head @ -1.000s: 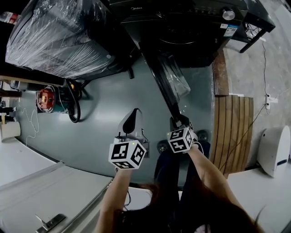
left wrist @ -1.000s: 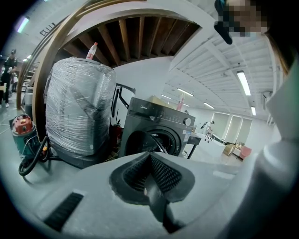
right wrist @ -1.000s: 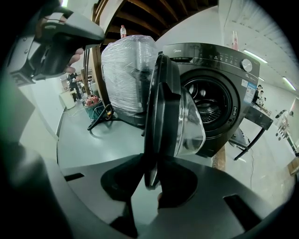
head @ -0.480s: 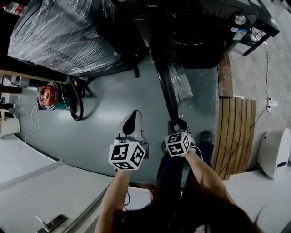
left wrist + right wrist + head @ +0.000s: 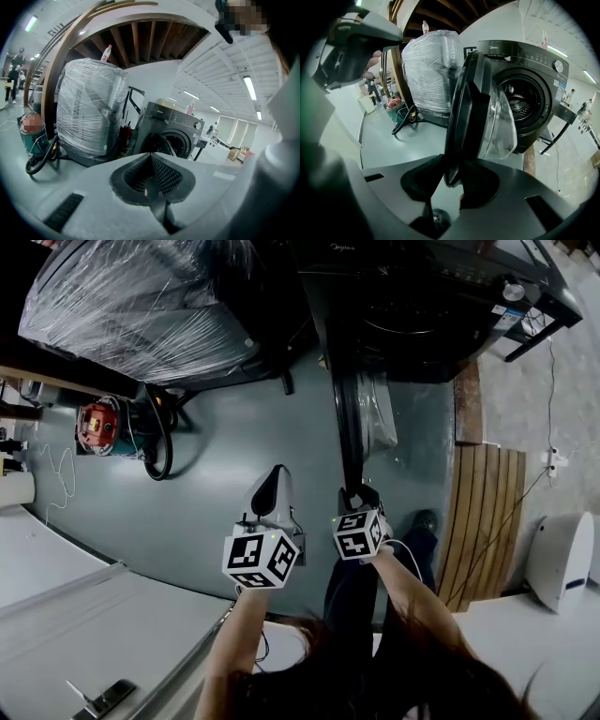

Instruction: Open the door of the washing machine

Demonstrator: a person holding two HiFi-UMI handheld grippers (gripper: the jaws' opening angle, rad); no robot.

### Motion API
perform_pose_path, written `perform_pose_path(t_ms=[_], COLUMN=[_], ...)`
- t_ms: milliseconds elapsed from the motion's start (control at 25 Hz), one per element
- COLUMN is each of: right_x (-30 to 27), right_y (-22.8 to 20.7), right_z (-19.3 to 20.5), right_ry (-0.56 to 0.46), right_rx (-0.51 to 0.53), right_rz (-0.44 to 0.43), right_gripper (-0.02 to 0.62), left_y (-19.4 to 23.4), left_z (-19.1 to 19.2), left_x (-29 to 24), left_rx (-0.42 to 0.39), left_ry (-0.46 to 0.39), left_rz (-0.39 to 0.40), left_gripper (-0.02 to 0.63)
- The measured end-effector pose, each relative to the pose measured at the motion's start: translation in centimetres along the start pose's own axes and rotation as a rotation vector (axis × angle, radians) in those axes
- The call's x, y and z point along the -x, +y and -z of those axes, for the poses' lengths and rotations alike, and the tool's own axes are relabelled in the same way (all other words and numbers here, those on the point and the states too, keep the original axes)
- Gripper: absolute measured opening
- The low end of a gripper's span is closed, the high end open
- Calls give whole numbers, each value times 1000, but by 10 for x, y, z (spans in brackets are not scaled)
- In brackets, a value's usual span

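A dark front-loading washing machine stands at the top of the head view. Its round glass door is swung out towards me, edge-on. My right gripper is shut on the door's free rim. In the right gripper view the rim sits between the two pads of that gripper, whose jaws have just been opening a little. Behind the door shows the drum opening. My left gripper hovers left of the door, shut and with nothing in it. It points at the washing machine.
A large appliance wrapped in plastic film stands left of the machine. A red and green device with a black hose lies on the floor further left. Wooden slats and a white unit are at the right, and a white table is at the lower left.
The door has swung further out, its free edge moving left in the head view. The right gripper went left with it. The left gripper keeps its place beside it.
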State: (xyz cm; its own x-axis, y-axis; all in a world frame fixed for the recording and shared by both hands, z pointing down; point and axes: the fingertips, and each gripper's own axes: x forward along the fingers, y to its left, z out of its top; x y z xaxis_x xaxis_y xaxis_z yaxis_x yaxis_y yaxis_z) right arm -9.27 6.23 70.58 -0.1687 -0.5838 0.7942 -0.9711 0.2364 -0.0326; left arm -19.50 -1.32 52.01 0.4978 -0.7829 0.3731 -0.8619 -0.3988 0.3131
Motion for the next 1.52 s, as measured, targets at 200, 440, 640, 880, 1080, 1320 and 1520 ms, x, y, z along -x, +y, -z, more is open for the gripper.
perform_pose_path(t_ms=[200, 440, 640, 880, 1080, 1320, 1520], right_x=[-5, -9, -15, -20, -26, -31, -36], right_y=[14, 25, 41, 55, 67, 78, 90], right_z=[-4, -7, -15, -22, -28, -32, -40], right_ry=[36, 58, 68, 58, 52, 72, 71], right_rx=[1, -3, 8, -25, -29, -33, -23], right_rz=[3, 4, -32, -4, -32, -67, -113], right_gripper=[94, 95, 101, 101, 103, 105, 106], left_y=[17, 32, 44, 60, 78, 94, 102], left_z=[0, 0, -5, -9, -9, -18, -24], left_x=[9, 11, 14, 26, 36, 45, 45], left_rx=[24, 41, 57, 70, 81, 102, 109], left_ry=[-4, 5, -8, -21, -32, -53, -74], left_rz=[-8, -10, -40, -90, -161, -234, -280], left_gripper=[14, 14, 14, 14, 14, 14, 14])
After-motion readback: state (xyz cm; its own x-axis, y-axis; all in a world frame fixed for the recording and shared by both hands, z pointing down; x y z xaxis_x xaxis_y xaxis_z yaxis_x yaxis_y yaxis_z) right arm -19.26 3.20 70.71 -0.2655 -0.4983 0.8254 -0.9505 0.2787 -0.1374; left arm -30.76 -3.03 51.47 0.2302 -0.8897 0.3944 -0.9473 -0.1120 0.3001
